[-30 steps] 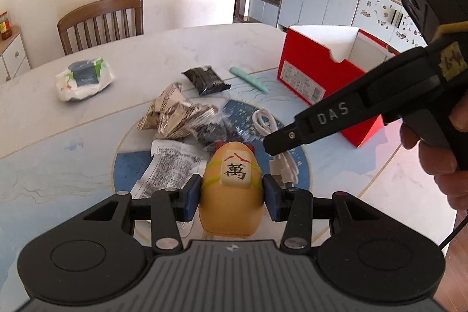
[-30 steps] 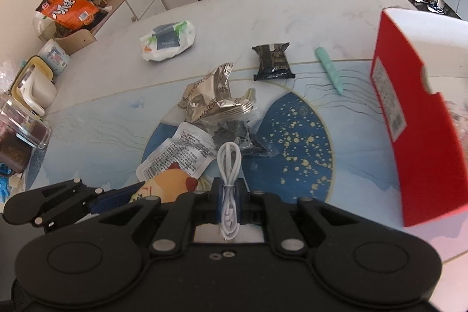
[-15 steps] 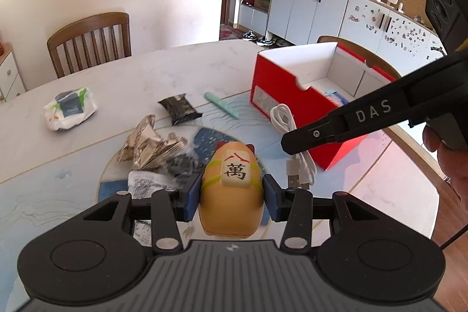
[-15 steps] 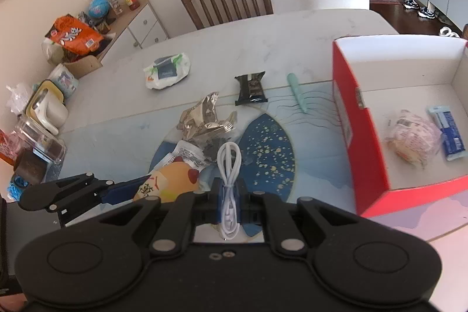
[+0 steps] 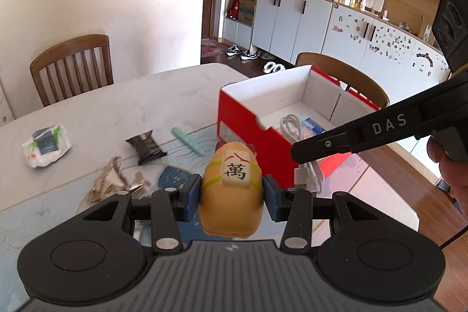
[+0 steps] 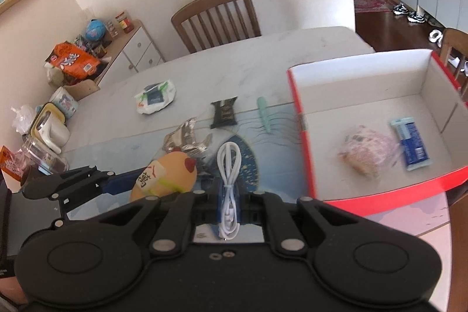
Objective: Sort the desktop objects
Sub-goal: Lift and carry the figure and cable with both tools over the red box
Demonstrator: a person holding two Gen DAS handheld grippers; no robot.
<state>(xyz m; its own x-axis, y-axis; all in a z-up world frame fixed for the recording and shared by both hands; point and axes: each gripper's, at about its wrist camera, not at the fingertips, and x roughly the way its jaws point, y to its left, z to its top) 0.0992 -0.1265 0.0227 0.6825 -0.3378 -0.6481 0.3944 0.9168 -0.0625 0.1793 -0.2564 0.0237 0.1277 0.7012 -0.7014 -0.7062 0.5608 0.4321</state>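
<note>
My left gripper is shut on a yellow egg-shaped toy with a mahjong tile on its head, held above the table; the toy also shows in the right wrist view. My right gripper is shut on a coiled white USB cable, which hangs beside the red box in the left wrist view. The red box with a white inside stands to the right and holds a wrapped bun and a blue packet.
On the table lie a crumpled silver wrapper, a black snack packet, a mint-green pen and a white tissue pack. Wooden chairs stand at the table's far side. A side cabinet with clutter is at the left.
Both grippers have risen and moved right toward the red box with the toy and the cable in them. The inside of the box has come into view.
</note>
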